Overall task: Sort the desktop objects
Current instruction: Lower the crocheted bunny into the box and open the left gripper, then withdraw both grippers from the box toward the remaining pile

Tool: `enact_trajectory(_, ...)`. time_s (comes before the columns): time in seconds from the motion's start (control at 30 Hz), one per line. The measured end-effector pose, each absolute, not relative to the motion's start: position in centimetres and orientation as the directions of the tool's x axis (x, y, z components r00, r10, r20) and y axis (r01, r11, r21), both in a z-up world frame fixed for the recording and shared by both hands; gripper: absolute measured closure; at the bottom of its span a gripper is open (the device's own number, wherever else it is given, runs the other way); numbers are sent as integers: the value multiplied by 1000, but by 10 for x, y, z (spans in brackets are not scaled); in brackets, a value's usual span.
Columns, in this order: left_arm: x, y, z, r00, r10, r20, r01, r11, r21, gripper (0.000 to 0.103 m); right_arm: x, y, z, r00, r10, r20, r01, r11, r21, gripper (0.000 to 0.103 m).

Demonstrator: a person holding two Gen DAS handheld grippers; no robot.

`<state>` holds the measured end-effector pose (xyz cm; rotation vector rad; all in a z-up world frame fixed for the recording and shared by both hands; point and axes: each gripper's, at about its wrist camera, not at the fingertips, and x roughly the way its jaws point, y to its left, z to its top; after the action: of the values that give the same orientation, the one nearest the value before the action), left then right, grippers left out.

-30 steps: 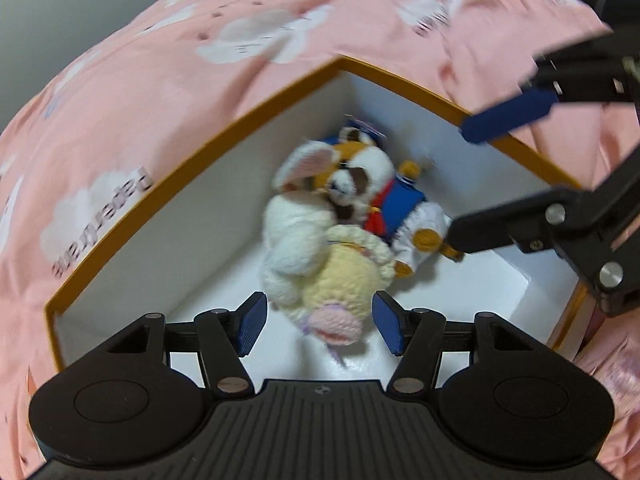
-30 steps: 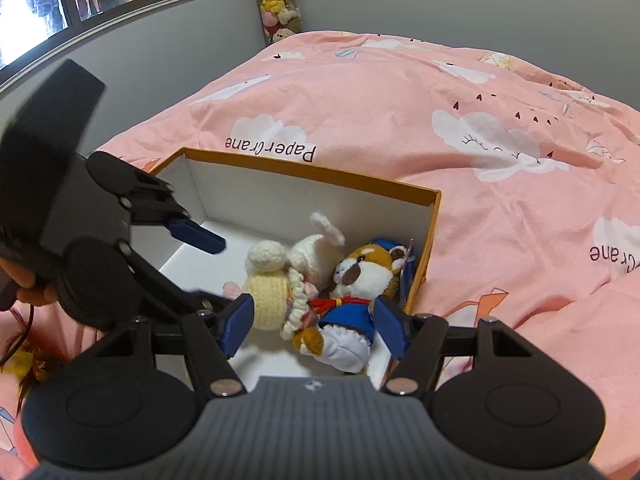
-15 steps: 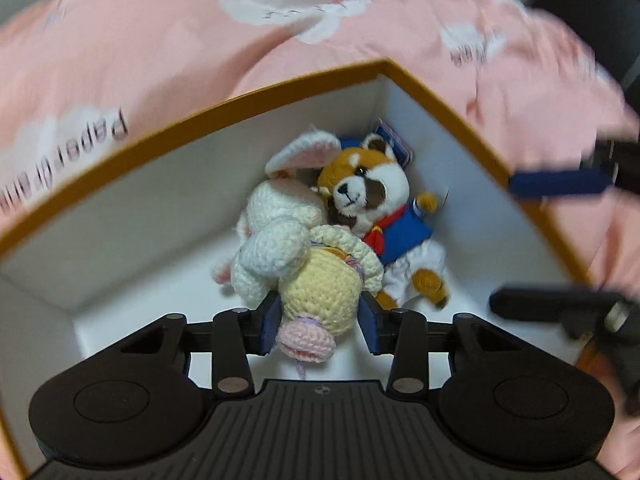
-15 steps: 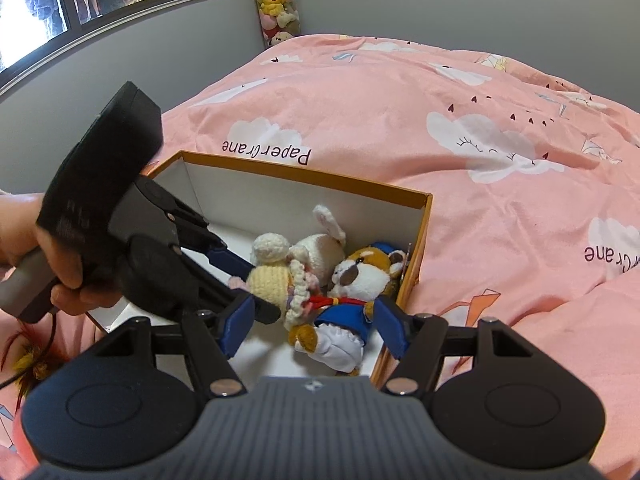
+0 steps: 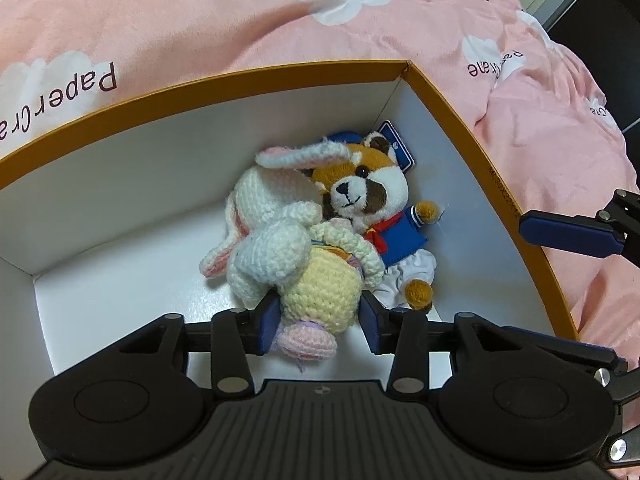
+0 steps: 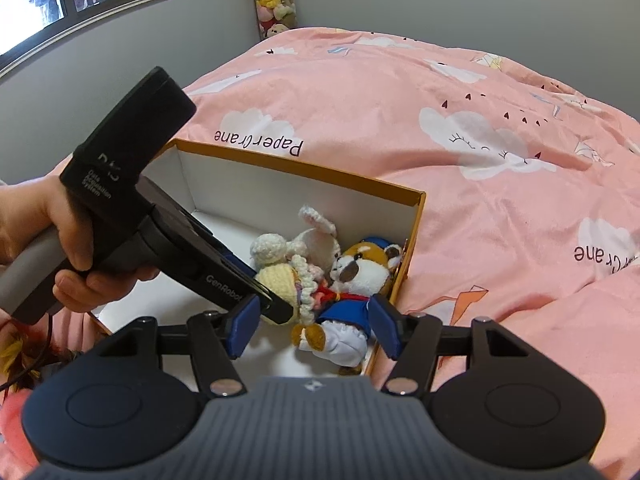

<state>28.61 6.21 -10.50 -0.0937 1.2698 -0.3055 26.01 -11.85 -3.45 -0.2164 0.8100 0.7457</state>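
A white cardboard box with an orange rim (image 5: 248,76) is sitting on a pink bedspread printed with white clouds (image 6: 460,128), and two soft toys are lying together in its far right corner. The left gripper (image 5: 318,318) is reaching steeply down into the box, its blue pads (image 5: 270,318) pressing on either side of the pale yellow body of a crocheted white rabbit (image 5: 276,236); its jaws have just been closing and then easing a little, with the rabbit between them, so it is grasping the rabbit. Touching the rabbit on the right, a plush brown-and-white raccoon in a blue sailor suit (image 5: 372,196) is lying against the box wall. A person's hand (image 6: 48,240) is gripping the left tool's handle. The right gripper (image 6: 316,332) is hanging over the near right edge of the box, its jaws spread and closing slightly, clasping nothing, with the raccoon below them.
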Motion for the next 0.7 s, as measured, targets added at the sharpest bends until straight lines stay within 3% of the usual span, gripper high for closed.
enact_trajectory(0.2,275,59,-93,278,-216,-936,197,966,-164,44,254,-122,-31,455,523,-720,-687,721,89,34)
enact_trajectory(0.7,190,63,9,544,-164,-823,143,984,-102,41,211,-140,0,528,578,-622,-673,732,109,29)
